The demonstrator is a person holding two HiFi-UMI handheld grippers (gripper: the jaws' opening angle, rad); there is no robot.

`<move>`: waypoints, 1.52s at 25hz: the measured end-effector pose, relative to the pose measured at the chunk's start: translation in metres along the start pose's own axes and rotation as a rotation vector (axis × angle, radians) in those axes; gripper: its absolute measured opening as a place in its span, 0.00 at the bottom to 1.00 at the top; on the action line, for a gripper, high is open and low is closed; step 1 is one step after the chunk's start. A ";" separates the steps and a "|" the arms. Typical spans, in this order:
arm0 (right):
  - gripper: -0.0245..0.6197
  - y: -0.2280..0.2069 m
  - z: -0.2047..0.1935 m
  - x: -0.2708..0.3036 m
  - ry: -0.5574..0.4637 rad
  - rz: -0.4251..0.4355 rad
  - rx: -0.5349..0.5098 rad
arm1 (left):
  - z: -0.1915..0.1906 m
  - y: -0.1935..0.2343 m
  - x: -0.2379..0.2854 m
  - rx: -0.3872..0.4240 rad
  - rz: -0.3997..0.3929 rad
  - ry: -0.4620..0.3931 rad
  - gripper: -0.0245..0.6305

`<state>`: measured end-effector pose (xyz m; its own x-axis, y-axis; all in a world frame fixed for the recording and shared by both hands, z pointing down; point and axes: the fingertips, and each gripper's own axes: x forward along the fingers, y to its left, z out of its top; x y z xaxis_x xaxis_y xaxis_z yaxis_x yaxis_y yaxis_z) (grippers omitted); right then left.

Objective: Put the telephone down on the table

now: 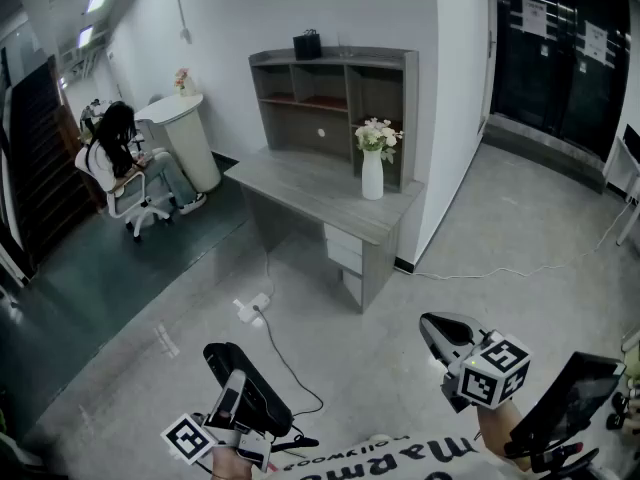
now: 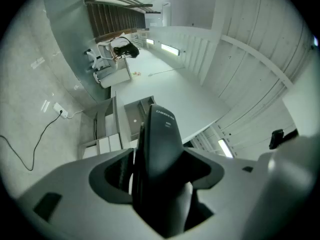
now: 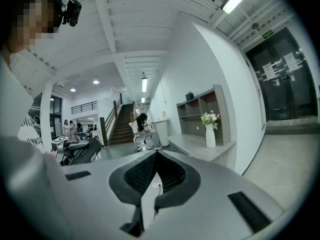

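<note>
- Left gripper [image 2: 158, 176] is clamped on the black phone [image 2: 161, 134], held up over the floor.
- Right gripper [image 3: 156, 154] has its jaws together, empty.
- Table [image 1: 300, 183] stands well apart from the phone.

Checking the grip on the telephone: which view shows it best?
The left gripper view: the telephone stands close up, clamped between the left gripper's fingers. The head view shows it small at lower left; the right gripper view, only a dark shape at its left edge.
</note>
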<state>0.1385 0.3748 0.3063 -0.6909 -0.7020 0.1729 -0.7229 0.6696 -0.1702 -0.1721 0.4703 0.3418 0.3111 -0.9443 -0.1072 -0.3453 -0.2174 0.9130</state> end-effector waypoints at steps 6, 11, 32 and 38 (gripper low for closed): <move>0.06 -0.002 -0.005 0.000 0.012 0.005 0.014 | -0.002 0.001 0.000 0.007 -0.003 0.004 0.51; 0.06 0.001 -0.001 0.005 -0.011 0.013 0.045 | 0.005 0.000 -0.002 0.001 -0.002 -0.003 0.51; 0.06 0.040 -0.038 0.051 0.024 0.034 0.088 | 0.020 0.031 -0.016 -0.060 -0.037 -0.004 0.51; 0.06 0.022 -0.041 0.077 0.038 0.039 0.118 | 0.020 0.042 0.016 -0.090 -0.059 0.013 0.51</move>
<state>0.0695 0.3458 0.3554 -0.7200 -0.6646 0.1997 -0.6913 0.6619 -0.2899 -0.1994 0.4407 0.3708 0.3398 -0.9273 -0.1571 -0.2452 -0.2486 0.9370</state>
